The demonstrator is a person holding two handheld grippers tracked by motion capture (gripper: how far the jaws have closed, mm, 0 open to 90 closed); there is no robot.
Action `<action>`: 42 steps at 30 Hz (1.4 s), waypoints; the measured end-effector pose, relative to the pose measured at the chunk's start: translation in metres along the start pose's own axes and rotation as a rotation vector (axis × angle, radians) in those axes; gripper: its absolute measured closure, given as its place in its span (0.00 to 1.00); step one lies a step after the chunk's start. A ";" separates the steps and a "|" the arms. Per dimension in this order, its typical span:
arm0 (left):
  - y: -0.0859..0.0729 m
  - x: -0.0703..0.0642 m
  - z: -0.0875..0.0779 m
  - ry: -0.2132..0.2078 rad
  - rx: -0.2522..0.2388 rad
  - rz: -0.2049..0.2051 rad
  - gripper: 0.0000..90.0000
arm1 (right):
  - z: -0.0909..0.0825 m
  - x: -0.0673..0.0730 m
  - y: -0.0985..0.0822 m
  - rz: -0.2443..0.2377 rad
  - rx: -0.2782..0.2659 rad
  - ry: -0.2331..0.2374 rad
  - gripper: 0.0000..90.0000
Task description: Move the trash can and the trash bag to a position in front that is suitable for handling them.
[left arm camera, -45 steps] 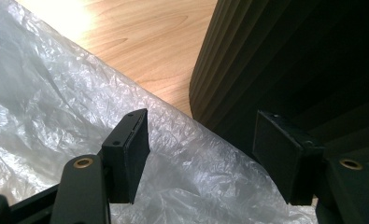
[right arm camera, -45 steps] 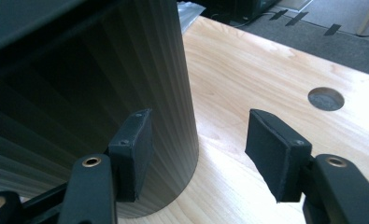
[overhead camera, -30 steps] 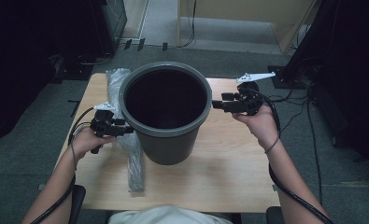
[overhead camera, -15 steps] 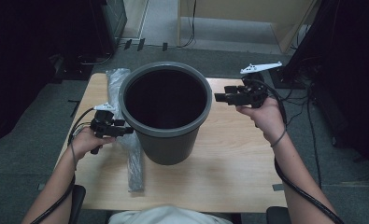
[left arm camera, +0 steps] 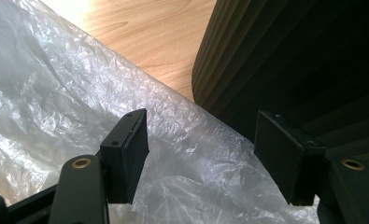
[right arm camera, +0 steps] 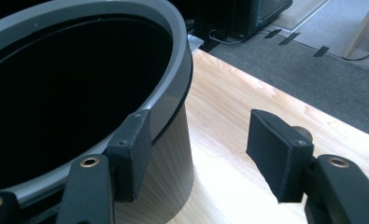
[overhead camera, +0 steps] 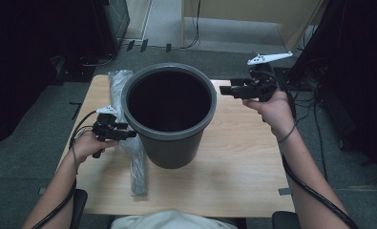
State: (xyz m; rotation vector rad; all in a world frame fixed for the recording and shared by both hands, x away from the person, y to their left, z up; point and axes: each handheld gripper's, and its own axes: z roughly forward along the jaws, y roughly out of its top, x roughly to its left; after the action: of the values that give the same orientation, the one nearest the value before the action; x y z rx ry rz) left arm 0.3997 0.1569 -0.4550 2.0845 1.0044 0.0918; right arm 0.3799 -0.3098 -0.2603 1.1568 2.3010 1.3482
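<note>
Bin (overhead camera: 169,138) blocks table (overhead camera: 243,167) centre; right side free

- The high view is dim and soft, its left and right sides sinking into near black.
- The table (overhead camera: 234,157) is the brightest area there, evenly lit from above.
- The bin (overhead camera: 169,114) interior reads pure black, without detail.
- The plastic bag (left arm camera: 79,107) catches pale glare.
- Both gripper views are sharper, and close-up jaws look slightly soft.
</note>
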 end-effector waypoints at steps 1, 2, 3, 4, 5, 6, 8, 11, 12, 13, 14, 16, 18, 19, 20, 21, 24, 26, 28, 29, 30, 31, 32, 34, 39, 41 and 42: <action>0.000 0.000 0.000 0.000 -0.002 0.002 0.38 | 0.000 0.000 0.000 0.000 0.000 0.000 0.44; 0.000 0.000 0.000 0.000 -0.004 0.002 0.38 | 0.000 0.000 0.003 0.002 -0.007 0.002 0.44; 0.000 -0.001 0.000 0.000 -0.004 0.002 0.38 | 0.000 0.000 0.003 0.002 -0.007 0.002 0.44; 0.000 -0.001 0.000 0.000 -0.003 0.002 0.38 | 0.000 0.000 0.004 0.004 -0.008 0.003 0.44; 0.000 -0.001 0.000 -0.001 0.000 0.004 0.38 | 0.000 0.002 0.007 0.001 -0.012 0.009 0.44; 0.000 -0.001 0.000 0.001 0.005 0.005 0.38 | 0.000 0.002 0.008 -0.001 -0.011 0.011 0.44; -0.001 -0.001 0.001 0.002 0.006 0.005 0.38 | 0.001 0.003 0.009 -0.005 -0.012 0.011 0.44; -0.001 -0.001 0.000 0.001 0.004 0.008 0.38 | 0.002 0.005 0.014 -0.014 -0.014 0.016 0.44; -0.001 0.000 0.000 0.001 0.004 0.008 0.38 | 0.004 0.007 0.018 -0.023 -0.015 0.022 0.44; -0.001 0.000 0.000 0.001 0.004 0.008 0.39 | 0.004 0.007 0.018 -0.023 -0.015 0.022 0.44; -0.001 0.000 0.000 0.004 0.002 0.010 0.39 | 0.005 0.008 0.021 -0.030 -0.017 0.019 0.44; -0.001 0.001 0.000 0.008 -0.002 0.011 0.40 | 0.006 0.009 0.022 -0.028 -0.020 0.024 0.44; -0.002 0.001 -0.001 0.013 -0.004 0.016 0.41 | 0.010 0.010 0.027 -0.037 -0.022 0.037 0.45; -0.002 0.001 -0.001 0.013 -0.004 0.016 0.41 | 0.010 0.010 0.027 -0.037 -0.022 0.037 0.45; -0.002 0.002 -0.001 0.013 -0.004 0.019 0.41 | 0.014 0.011 0.029 -0.042 -0.020 0.041 0.45; -0.002 0.002 -0.001 0.013 -0.005 0.019 0.41 | 0.014 0.011 0.029 -0.042 -0.020 0.041 0.45; -0.001 0.002 -0.001 0.013 -0.006 0.016 0.41 | 0.018 0.012 0.032 -0.045 -0.021 0.051 0.46; -0.002 0.002 -0.001 0.014 -0.002 0.016 0.41 | 0.022 0.013 0.034 -0.051 -0.022 0.054 0.46; -0.002 0.002 0.000 0.013 -0.001 0.015 0.41 | 0.026 0.013 0.038 -0.049 -0.024 0.051 0.45; -0.002 0.002 0.000 0.012 0.000 0.014 0.41 | 0.026 0.013 0.038 -0.049 -0.024 0.051 0.45; -0.002 0.001 0.000 0.011 0.003 0.017 0.41 | 0.029 0.013 0.041 -0.051 -0.024 0.050 0.45; -0.002 0.001 0.000 0.011 0.003 0.017 0.41 | 0.029 0.013 0.041 -0.051 -0.024 0.050 0.45; -0.001 0.001 0.001 0.009 0.007 0.009 0.41 | 0.032 0.014 0.043 -0.055 -0.023 0.049 0.45; -0.001 0.002 0.000 0.011 0.011 0.007 0.41 | 0.033 0.014 0.044 -0.060 -0.022 0.049 0.45; 0.000 0.003 -0.001 0.009 0.001 0.005 0.41 | 0.042 0.014 0.048 -0.076 -0.021 0.051 0.44; 0.000 0.003 -0.001 0.011 -0.002 0.009 0.41 | 0.047 0.015 0.050 -0.069 -0.023 0.056 0.45; 0.000 0.003 -0.001 0.011 -0.005 0.011 0.41 | 0.048 0.015 0.051 -0.068 -0.023 0.059 0.45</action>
State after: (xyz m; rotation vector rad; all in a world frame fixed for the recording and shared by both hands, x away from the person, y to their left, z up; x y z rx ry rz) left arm 0.4010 0.1593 -0.4556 2.0873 0.9991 0.1112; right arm 0.4227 -0.2550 -0.2427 1.0362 2.3367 1.3977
